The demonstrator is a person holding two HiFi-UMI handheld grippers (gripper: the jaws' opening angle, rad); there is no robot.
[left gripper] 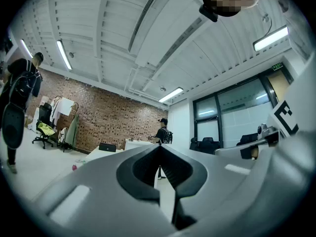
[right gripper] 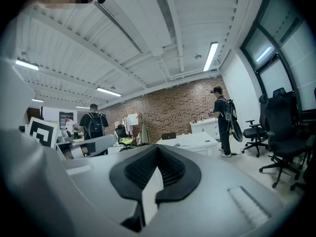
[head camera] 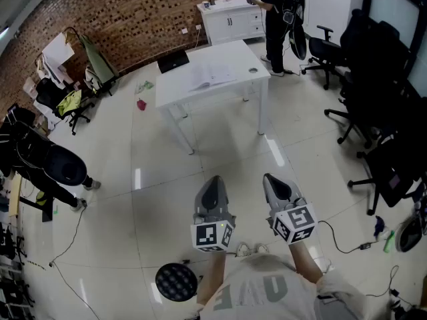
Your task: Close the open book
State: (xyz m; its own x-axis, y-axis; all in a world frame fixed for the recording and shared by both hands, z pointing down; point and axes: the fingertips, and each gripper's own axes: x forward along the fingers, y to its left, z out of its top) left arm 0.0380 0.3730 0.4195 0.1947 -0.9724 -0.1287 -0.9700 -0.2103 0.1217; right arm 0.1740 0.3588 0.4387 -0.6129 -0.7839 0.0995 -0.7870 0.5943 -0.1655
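Lying flat on the white table, well ahead of the person, the open book looks light, with limp pages and probably a stiffer cover. The outer edge of one cover seems the best place to lift. The left gripper and right gripper are pinched together, holding nothing.

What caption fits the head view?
Left gripper and right gripper, both shut, face a white table holding an open book.
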